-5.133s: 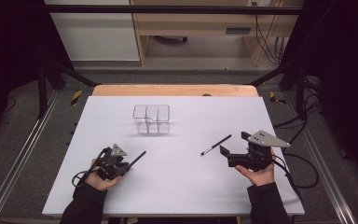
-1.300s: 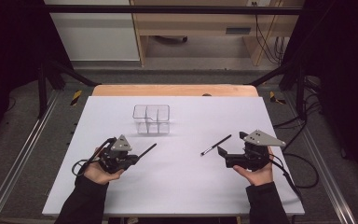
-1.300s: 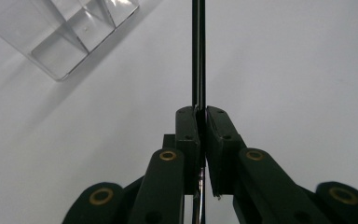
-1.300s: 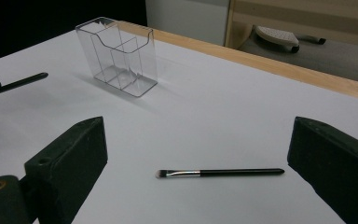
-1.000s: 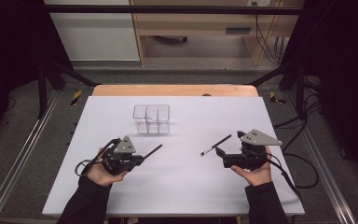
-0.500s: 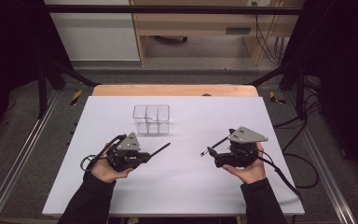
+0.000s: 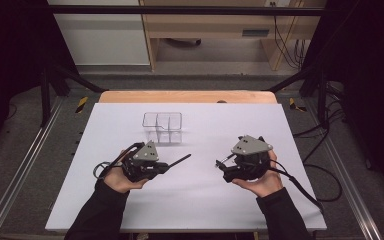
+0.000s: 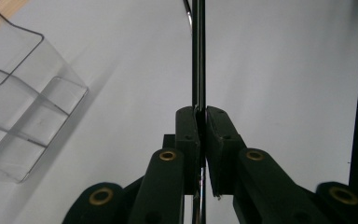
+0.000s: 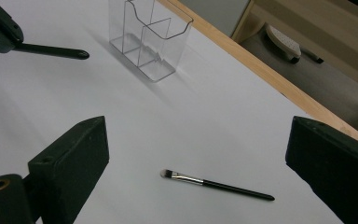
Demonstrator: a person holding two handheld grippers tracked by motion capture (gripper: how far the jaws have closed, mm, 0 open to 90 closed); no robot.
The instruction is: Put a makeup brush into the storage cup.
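My left gripper (image 7: 165,168) is shut on a thin black makeup brush (image 7: 179,161) and holds it level above the white table, its free end pointing right. In the left gripper view the jaws (image 8: 201,112) pinch the black handle (image 8: 198,56), which runs straight up the frame. A clear divided organizer (image 7: 162,127) stands behind it, upright. My right gripper (image 7: 224,170) is open, its jaws (image 9: 200,135) spread wide above a second small brush (image 9: 214,184) that lies flat on the table. In the high view that brush (image 7: 221,161) peeks out by the right jaws.
The white table top (image 7: 205,200) ends in a wooden strip (image 7: 185,96) at the back. Metal rails (image 7: 15,180) run along both sides. A cable (image 7: 300,185) trails from the right gripper toward the table's right edge.
Both hands have moved inward and a little up. The left carried its brush to the right, toward the organizer's front. The right gripper slid left over the lying brush.
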